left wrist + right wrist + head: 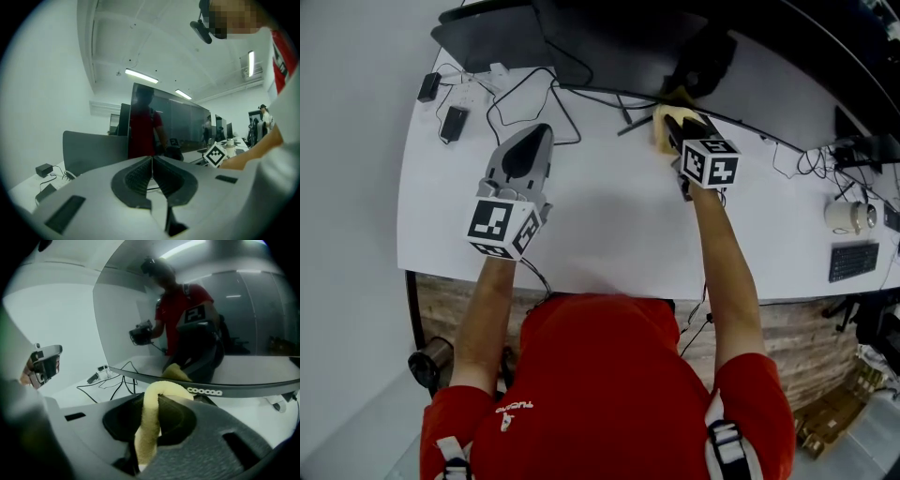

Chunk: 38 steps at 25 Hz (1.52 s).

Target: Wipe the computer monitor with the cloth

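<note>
Yellow cloth (pixel 148 430) (1) in right tongs (pixel 160 398), before 1 monitor (pixel 243 324)

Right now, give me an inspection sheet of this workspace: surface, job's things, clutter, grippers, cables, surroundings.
Surface: white desk, no stains seen.
Job's things: monitor, dark and curved; yellow cloth near its lower edge, contact unclear.
Clutter: black adapters at the desk's left; mug and keyboard at the right.
Grippers: right gripper shut on the cloth; left gripper shut, empty, over the desk's left part.
Cables: black cables looped beyond the left gripper, near the monitor.
Surroundings: cardboard boxes and a dark cylinder on the floor.
</note>
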### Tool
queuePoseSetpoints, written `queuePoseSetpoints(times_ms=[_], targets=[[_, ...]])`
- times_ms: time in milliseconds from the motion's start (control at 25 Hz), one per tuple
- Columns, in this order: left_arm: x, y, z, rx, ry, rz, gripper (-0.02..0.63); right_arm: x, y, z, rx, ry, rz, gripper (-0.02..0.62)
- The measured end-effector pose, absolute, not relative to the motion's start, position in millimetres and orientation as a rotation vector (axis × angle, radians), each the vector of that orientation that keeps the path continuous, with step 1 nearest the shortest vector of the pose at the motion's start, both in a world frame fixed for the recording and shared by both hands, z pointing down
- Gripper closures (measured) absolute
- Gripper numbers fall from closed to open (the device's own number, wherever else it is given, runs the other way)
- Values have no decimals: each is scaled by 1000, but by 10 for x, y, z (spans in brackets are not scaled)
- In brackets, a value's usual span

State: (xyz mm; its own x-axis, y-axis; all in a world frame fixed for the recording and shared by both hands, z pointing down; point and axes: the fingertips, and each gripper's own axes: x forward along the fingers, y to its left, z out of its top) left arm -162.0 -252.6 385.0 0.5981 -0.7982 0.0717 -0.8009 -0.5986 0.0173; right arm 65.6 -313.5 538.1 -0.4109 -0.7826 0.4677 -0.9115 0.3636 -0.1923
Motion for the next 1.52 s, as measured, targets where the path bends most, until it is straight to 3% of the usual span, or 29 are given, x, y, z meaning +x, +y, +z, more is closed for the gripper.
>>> queuePoseSetpoints(times_ms=[800, 1520], targets=[[-2630, -2624, 3955, 2694, -1484, 88, 595, -988, -3525, 5324, 1380, -2476, 650, 534], [-3168, -2566, 4053, 2629, -1567, 99, 595, -1903, -3652, 5261, 1295, -2608, 773, 534]])
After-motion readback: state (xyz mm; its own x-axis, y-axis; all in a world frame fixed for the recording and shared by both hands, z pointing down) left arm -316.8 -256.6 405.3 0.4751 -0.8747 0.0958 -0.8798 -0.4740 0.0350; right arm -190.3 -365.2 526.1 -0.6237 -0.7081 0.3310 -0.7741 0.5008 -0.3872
